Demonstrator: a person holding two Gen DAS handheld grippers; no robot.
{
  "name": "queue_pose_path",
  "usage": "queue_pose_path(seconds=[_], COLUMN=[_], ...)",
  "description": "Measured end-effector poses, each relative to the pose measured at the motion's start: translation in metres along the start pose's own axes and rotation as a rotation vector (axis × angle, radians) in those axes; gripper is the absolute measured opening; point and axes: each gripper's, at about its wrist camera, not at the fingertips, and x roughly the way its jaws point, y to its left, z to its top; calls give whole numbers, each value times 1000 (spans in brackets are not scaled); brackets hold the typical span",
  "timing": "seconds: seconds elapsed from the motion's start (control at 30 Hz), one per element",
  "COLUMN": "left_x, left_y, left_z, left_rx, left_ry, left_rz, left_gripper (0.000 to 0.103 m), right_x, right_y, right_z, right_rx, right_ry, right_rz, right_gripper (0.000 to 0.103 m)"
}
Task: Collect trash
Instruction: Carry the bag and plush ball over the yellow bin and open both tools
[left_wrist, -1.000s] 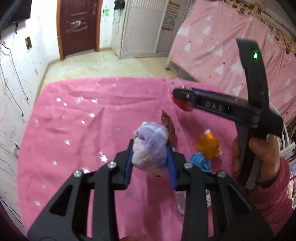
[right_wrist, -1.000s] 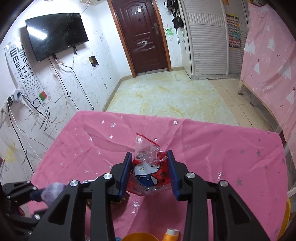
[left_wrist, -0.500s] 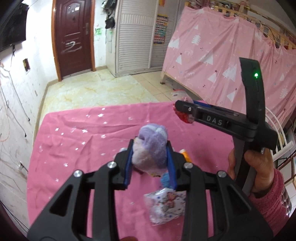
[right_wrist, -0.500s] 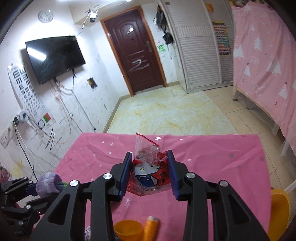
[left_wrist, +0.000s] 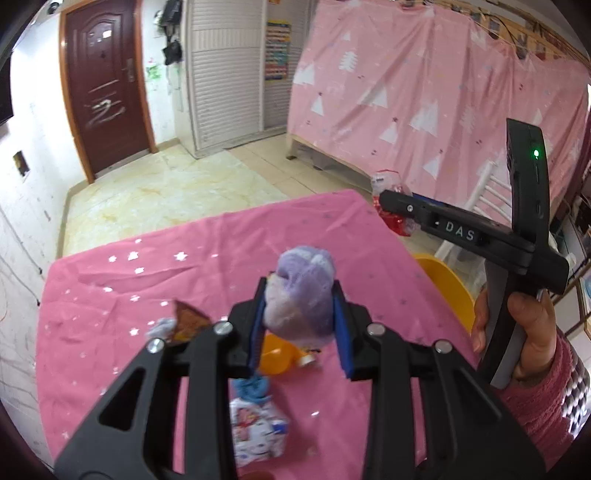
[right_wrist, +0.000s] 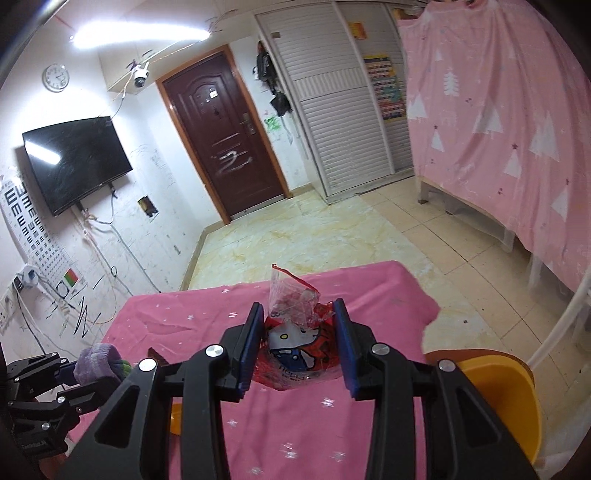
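My left gripper (left_wrist: 300, 317) is shut on a fuzzy purple wad (left_wrist: 301, 295), held above the pink star-print tablecloth (left_wrist: 147, 280). My right gripper (right_wrist: 299, 343) is shut on a red cartoon-cat plastic bag (right_wrist: 295, 339) with a clear crumpled top. From the left wrist view the right gripper (left_wrist: 384, 201) hangs past the table's right edge with the red bag (left_wrist: 391, 184) in it, a hand (left_wrist: 532, 328) on its handle. From the right wrist view the left gripper (right_wrist: 70, 371) shows at lower left with the purple wad (right_wrist: 98, 360).
On the cloth lie a brown wrapper (left_wrist: 188, 319), an orange bowl (left_wrist: 275, 354) with a thread spool (left_wrist: 308, 360) beside it, a blue yarn ball (left_wrist: 251, 387) and a white printed packet (left_wrist: 258, 432). An orange bin (right_wrist: 506, 398) stands right of the table; its rim (left_wrist: 447, 291) also shows.
Both grippers have swung to the right and risen a little, each keeping its load. The right one now hangs beyond the table's right edge near the orange bin.
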Motion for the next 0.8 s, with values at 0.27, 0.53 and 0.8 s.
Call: queue_pose_path(seconds=[0.27,0.53,0.8], left_x=[22,53,90], left_y=[-42,-88,-134], left_z=[8,19,25], left_rx=[43,73,69], left_ry=[40,91,156], left_rz=[-49,-103,-180], left_gripper=[30,30,31], right_x=[-31,-56,-70], right_y=[-56,-110,-154], right_z=[-6,-19,-38], right_rx=[69,132,186], right_ry=[-37,-56,-53], right_rz=[-61,-119,-150], right_gripper=[31,32,32])
